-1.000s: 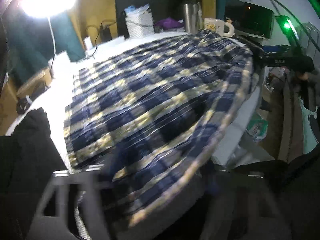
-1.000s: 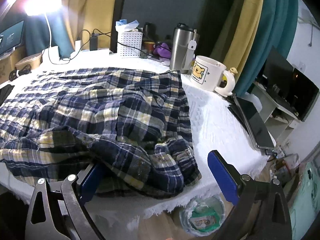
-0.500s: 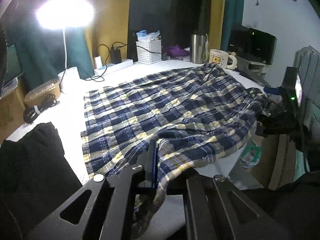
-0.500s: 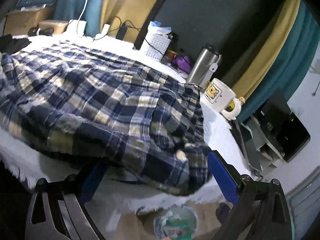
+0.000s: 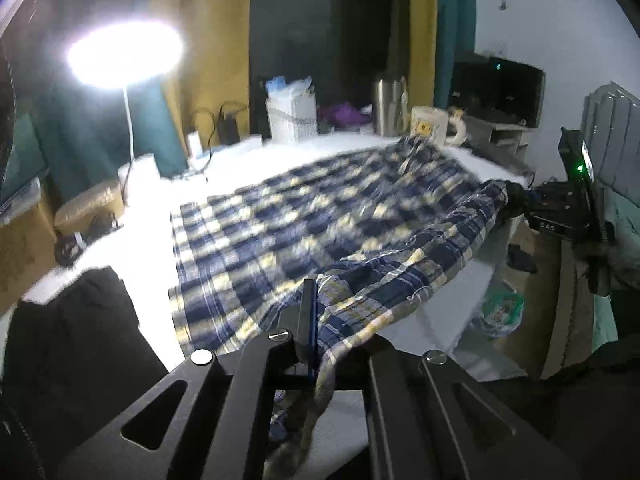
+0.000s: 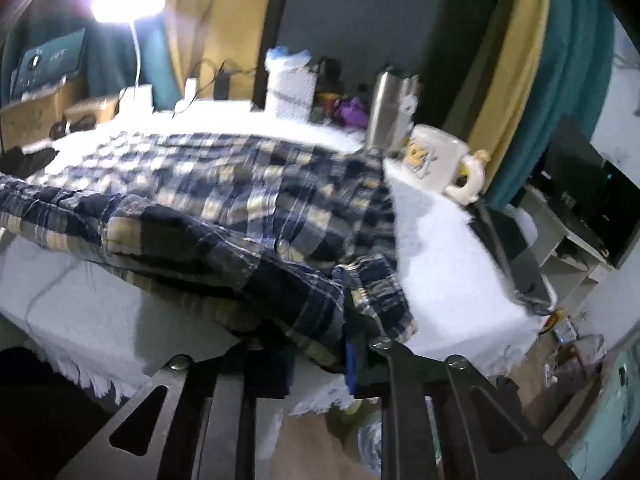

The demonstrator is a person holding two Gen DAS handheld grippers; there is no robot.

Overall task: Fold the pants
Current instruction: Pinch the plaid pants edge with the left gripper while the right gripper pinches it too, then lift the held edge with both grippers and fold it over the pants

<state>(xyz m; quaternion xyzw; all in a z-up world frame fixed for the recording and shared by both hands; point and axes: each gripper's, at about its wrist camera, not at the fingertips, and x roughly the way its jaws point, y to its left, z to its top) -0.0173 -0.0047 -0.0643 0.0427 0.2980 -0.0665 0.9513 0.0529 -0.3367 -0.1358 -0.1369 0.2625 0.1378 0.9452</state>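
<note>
Left gripper (image 5: 316, 320): jaws clamped on plaid pants (image 5: 320, 216) hem.
Right gripper (image 6: 346, 312): jaws just closed, pinching the pants' near edge.
Mug (image 6: 436, 162): beyond, on bench (image 6: 440, 248).

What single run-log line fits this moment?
step: grasp near edge | left gripper: shut on plaid pants | right gripper: just closed on pants | white table

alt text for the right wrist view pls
The right tongs, whose jaws have just been closing, pinch the near edge of plaid pants spread on a white-covered table. Behind stand a cartoon mug, a steel tumbler and a bright lamp.
</note>
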